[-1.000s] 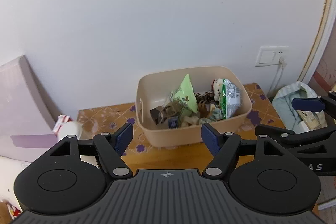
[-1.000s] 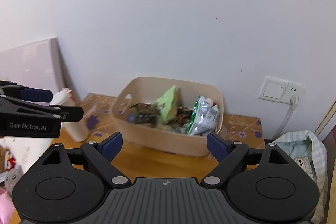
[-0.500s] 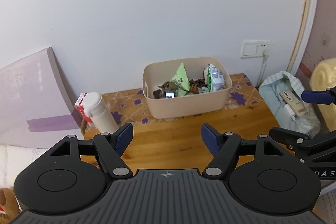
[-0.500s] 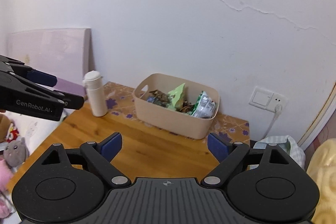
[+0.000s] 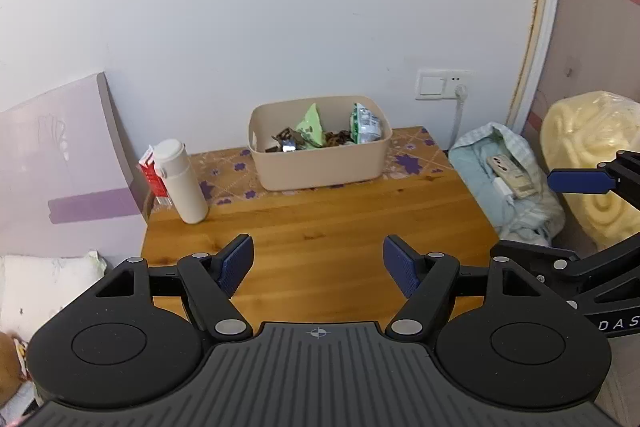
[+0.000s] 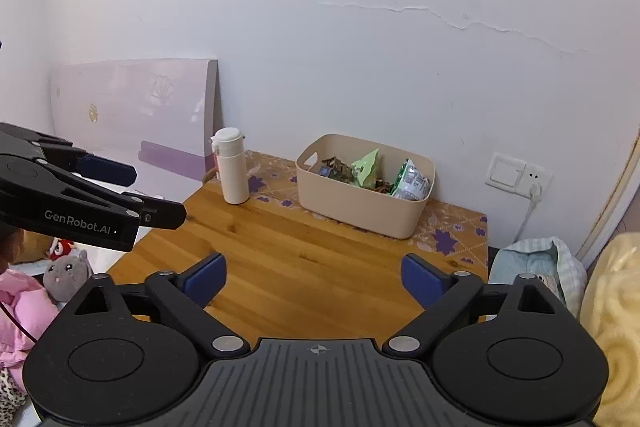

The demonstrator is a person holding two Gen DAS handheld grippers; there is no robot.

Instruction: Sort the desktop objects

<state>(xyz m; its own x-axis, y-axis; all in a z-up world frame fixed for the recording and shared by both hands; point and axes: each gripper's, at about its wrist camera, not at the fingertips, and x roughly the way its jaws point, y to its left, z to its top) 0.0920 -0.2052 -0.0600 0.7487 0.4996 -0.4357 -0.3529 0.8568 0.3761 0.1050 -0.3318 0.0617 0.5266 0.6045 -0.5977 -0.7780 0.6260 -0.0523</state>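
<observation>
A beige bin (image 5: 320, 163) (image 6: 360, 211) stands at the back of the wooden table (image 5: 320, 227) (image 6: 300, 259) against the wall. It holds a light green packet (image 5: 310, 125) (image 6: 366, 169), a green and white snack bag (image 5: 364, 123) (image 6: 412, 183) and dark small items. A white bottle (image 5: 182, 183) (image 6: 232, 167) stands upright at the table's back left. My left gripper (image 5: 318, 267) is open and empty above the table's near edge. My right gripper (image 6: 314, 281) is open and empty, also over the near edge. The right gripper also shows at the right of the left wrist view (image 5: 580, 183).
A red carton (image 5: 152, 179) stands behind the bottle. A purple board (image 5: 60, 167) leans on the wall at left. A blue-check cloth bundle (image 5: 508, 183) with a phone lies right of the table, beside a yellow blanket (image 5: 592, 155). A wall socket (image 5: 442, 85) has a plug in it. Plush toys (image 6: 64, 271) lie at lower left.
Both grippers have drawn back and up from the bin, so the whole table and the white bottle have come into view. Both stay open and empty.
</observation>
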